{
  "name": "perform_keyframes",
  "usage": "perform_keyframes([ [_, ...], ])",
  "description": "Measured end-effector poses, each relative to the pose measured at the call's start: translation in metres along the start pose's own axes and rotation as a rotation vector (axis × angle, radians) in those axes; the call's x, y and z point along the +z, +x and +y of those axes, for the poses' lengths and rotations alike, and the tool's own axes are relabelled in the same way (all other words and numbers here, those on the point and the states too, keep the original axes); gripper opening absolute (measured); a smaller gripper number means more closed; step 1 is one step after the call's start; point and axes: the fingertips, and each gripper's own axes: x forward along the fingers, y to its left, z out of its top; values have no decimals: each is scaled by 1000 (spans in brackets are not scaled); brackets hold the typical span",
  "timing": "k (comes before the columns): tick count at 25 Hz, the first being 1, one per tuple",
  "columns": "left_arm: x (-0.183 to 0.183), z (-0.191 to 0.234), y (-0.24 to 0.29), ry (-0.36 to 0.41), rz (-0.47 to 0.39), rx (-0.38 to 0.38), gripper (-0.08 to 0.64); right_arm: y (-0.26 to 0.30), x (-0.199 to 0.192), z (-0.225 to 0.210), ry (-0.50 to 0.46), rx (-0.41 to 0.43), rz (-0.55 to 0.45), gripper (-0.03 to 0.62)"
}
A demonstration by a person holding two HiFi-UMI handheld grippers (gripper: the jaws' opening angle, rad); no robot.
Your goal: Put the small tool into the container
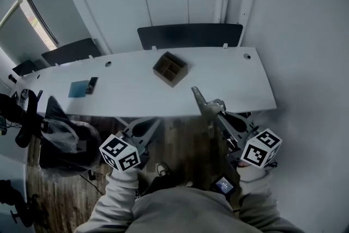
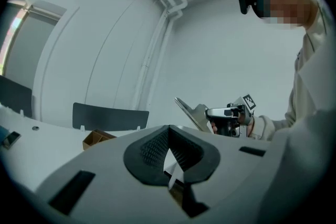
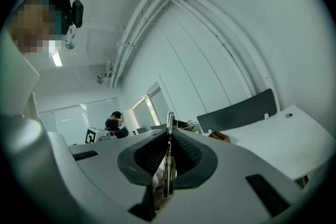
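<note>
The container (image 1: 170, 68) is a brown box with open compartments; it stands on the long white table (image 1: 229, 82) past the middle. My right gripper (image 1: 210, 108) hovers at the table's near edge, shut on a small flat metal tool (image 1: 197, 94) whose blade points toward the box. The right gripper view shows that tool (image 3: 170, 123) edge-on between the pads, with the box (image 3: 219, 136) farther off to the right. My left gripper (image 1: 155, 123) hangs below the table's near edge, shut with nothing in it. Its own view shows the closed pads (image 2: 157, 145), the box (image 2: 96, 138) and the right gripper (image 2: 203, 114) with the tool (image 2: 188, 110).
A blue item (image 1: 79, 88) and a dark one (image 1: 91, 84) lie on the table's left part. Dark chair backs (image 1: 190, 35) line the far side. An office chair under a plastic cover (image 1: 61, 136) stands on the wooden floor at left. A person (image 3: 113, 122) stands far off.
</note>
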Motion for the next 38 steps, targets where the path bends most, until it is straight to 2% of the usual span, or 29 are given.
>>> perform_keyframes([
  [5, -4, 9, 16, -33, -14, -25, 0, 6, 1, -13, 0, -10, -5, 41],
  [7, -12, 7, 32, -9, 4, -59, 2, 12, -1, -22, -5, -9, 10, 41],
  [11, -14, 20, 53, 85, 19, -111, 2, 32, -4, -39, -27, -16, 31, 41],
  [15, -18, 52, 71, 79, 3, -145, 2, 61, -9, -60, -38, -9, 37, 41],
  [17, -16, 65, 77, 82, 10, -171, 2, 77, -10, -68, -13, -6, 53, 41],
  [21, 3, 113, 82, 47, -13, -166, 2, 118, -2, -85, 2, -9, 93, 41],
  [24, 2, 161, 87, 9, -5, -132, 2, 152, 2, -104, 18, -30, 98, 41],
  [28, 8, 206, 97, -31, -7, -134, 1, 192, 12, -122, 26, -53, 120, 41],
  [32, 28, 257, 114, -32, -15, -145, 2, 240, 36, -136, 15, -66, 119, 41],
  [38, 56, 336, 142, 10, -7, -154, 2, 311, 57, -158, -1, -95, 101, 41],
])
